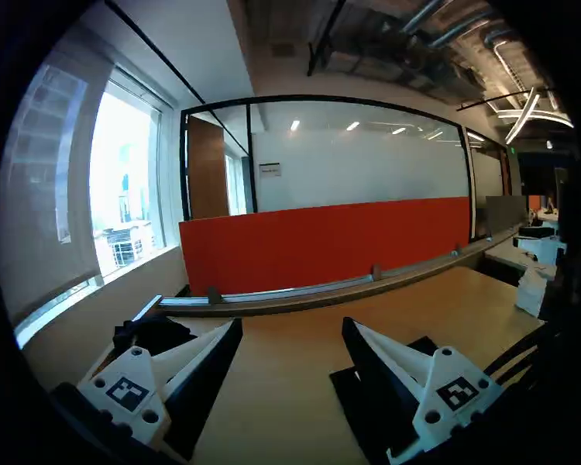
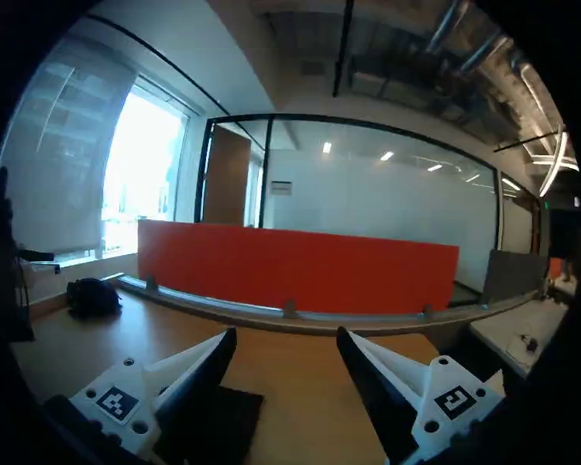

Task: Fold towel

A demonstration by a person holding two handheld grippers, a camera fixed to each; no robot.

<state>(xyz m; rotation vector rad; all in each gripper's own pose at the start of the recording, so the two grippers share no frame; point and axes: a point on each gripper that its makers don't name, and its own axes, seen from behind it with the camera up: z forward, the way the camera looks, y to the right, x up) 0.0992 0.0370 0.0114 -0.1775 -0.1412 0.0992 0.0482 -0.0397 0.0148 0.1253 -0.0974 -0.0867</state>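
**Fold not yet begun**

Both tools hover low over the light wooden desk, holding nothing. The left gripper has its fingers spread wide, and so does the right gripper. The flat black cloth towel lies on the desk beneath and between them, mostly hidden. By my judgement all remains: grasping an edge, lifting it, laying it over.

On the desk, a dark cloth lies half hidden behind your right gripper; white things at the desk's far end are too small to tell.
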